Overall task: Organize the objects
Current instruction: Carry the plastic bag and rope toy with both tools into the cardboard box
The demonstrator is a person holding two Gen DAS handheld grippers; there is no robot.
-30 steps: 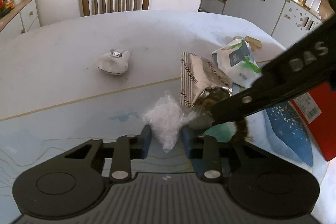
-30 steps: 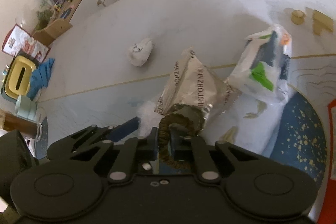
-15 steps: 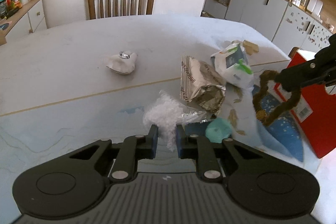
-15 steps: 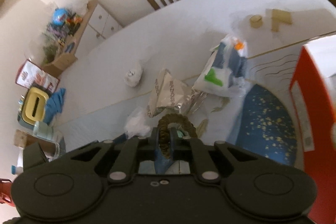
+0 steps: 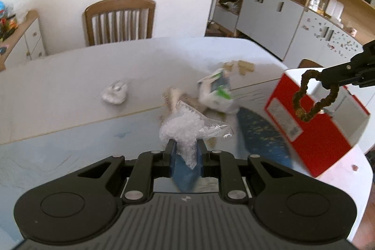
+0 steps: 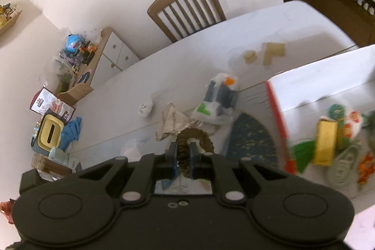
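Only right wrist view shows red box (image 6: 279, 114) contents; packets.

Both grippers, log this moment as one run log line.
left gripper: shut on clear plastic bag | right gripper: shut on brown hair tie | red box: open

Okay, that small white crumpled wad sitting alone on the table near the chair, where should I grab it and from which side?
Probably from above. The white wad lies low and lumpy on the bare table, apart from the other clutter, with a raised knot on top. Pinching that crest gives the gripper something to close on; its soft sides would likely just slide. Both grippers are full now.
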